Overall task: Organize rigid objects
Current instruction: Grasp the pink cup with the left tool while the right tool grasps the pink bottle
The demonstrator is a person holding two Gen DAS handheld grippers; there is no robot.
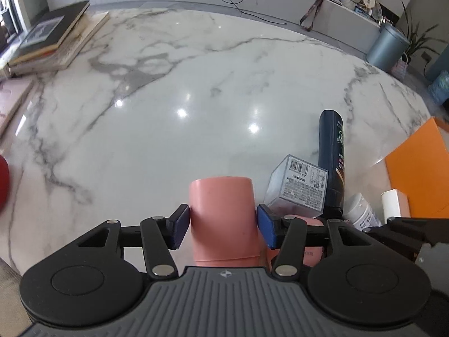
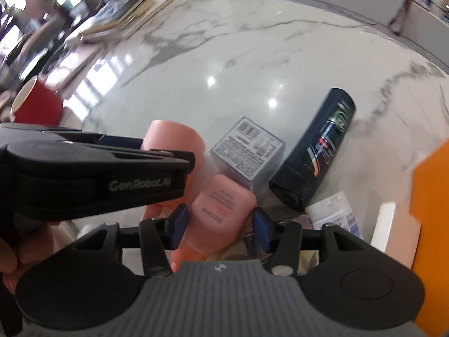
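Near the front edge of the white marble table (image 1: 196,90), both grippers close on pink items.

Left gripper (image 1: 223,221) holds the tall pink plastic cylinder (image 1: 223,219) — both blue pads press its sides. Right gripper (image 2: 220,220) brackets the squat pink plastic bottle (image 2: 224,210), which lies just right of the cylinder; its pads sit at the bottle's flanks, but whether they grip is unclear. Just beyond lie a clear plastic box with a barcode label (image 2: 248,148) and a dark navy bottle (image 2: 317,151) on its side; a white labelled container (image 2: 334,210) and an orange box (image 2: 432,224) crowd the right. My worry: the grippers work almost touching — lifting either could knock the other's item, or sweep the clear box into the navy bottle and set it rolling.
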